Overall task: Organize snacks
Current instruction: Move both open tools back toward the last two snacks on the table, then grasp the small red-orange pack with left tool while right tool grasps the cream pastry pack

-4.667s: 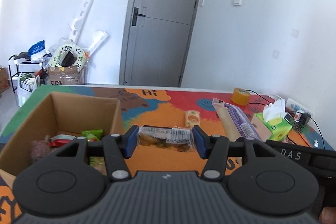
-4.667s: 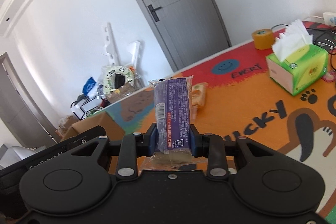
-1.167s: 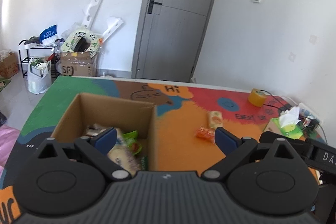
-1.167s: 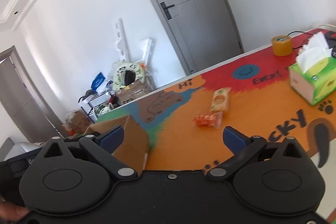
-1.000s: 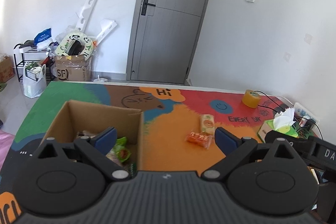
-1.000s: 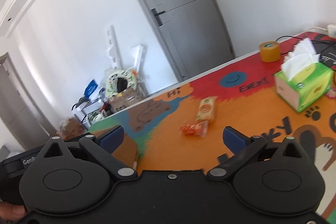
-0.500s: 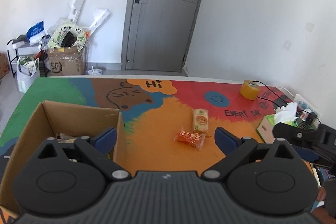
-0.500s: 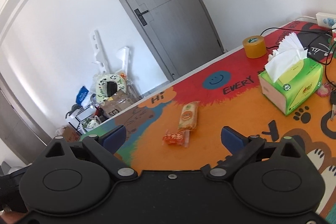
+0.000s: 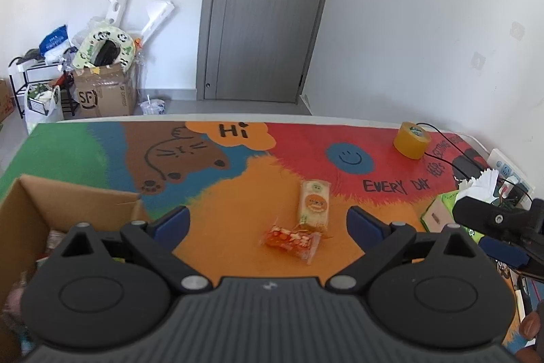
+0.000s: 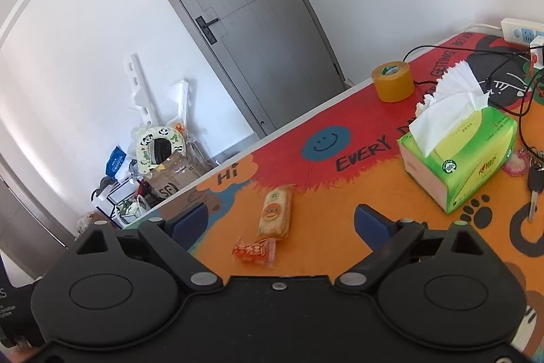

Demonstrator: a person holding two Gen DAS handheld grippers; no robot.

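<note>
Two snacks lie on the colourful mat: a small orange packet (image 9: 291,239) (image 10: 254,250) and, just beyond it, a longer pale biscuit pack (image 9: 315,205) (image 10: 274,215). My left gripper (image 9: 268,221) is open and empty, above the mat with the packet between its fingertips in view. My right gripper (image 10: 280,221) is open and empty, also above and short of the two snacks. The cardboard box (image 9: 61,203) with snacks inside sits at the left; its contents are mostly hidden behind the left gripper.
A green tissue box (image 10: 459,155) stands at the right, with keys (image 10: 533,189) beside it. A yellow tape roll (image 9: 411,144) (image 10: 392,81), cables and a power strip (image 10: 523,31) lie at the far right. The right gripper's body (image 9: 499,223) shows at the left view's right edge.
Both grippers let go of their snack packs, which are gone from view, and opened. Both have since swung right, away from the box, toward the two snacks on the mat.
</note>
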